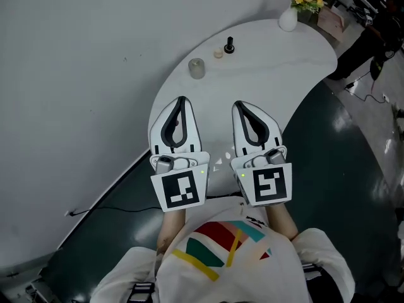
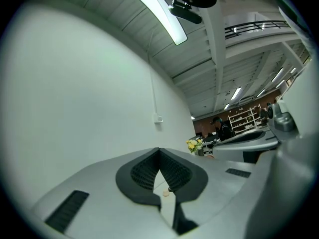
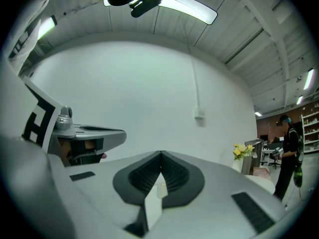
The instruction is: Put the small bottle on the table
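i am holding two hand-held grippers side by side over the near edge of a white curved table (image 1: 271, 62), pointing away from my body. the left gripper (image 1: 182, 98) is showing its two jaws drawn fully together, tips meeting, with nothing caught between them. the right gripper (image 1: 239, 105) is doing the same: pads pressed against each other, holding nothing. each gripper's own camera is confirming this, the dark ribbed pads meeting in a closed point with only white wall beyond.

the small bottle (image 1: 229, 45), as i am reading it, is the little dark thing with a narrow neck, standing upright at the far side of the table, well apart from both grippers. just beside it a small beige piece (image 1: 218, 53) is lying, and nearer to me a grey cylinder (image 1: 196, 68) is standing. a white vase (image 1: 288, 19) with yellow flowers is sitting at the far right end.

judging by its look, the bottle is probably light and stiff, with a smooth, perhaps slippery surface, and it is narrow enough to tip at a nudge. i am expecting the best hold to be across its wider lower body, jaws on either side, rather than on the thin neck, and with gentle pressure so it is not squirting out.
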